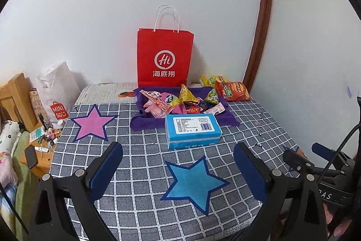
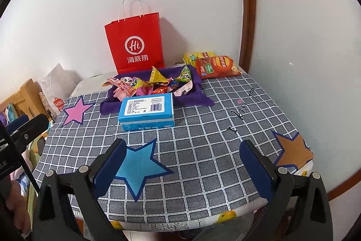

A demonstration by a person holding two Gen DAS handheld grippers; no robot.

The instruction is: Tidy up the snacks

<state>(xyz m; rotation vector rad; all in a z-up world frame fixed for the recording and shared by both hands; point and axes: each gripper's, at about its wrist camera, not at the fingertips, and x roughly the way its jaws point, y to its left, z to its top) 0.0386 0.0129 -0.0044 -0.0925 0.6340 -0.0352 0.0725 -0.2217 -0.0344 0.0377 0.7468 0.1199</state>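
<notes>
Snack packets (image 1: 180,101) heaped on purple cloth (image 1: 144,123), frame centre, behind blue box (image 1: 193,130): likely light, crinkly, slippery film; pinch a sealed edge, not the puffed middle. Chip bags (image 1: 232,89) to their right. Left gripper (image 1: 178,164) and right gripper (image 2: 182,159) spread apart, empty, low in frame.

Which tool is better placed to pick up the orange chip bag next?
Probably the right tool: open, and the orange chip bag lies on its side. The left tool, also open, would cross the blue box.
</notes>
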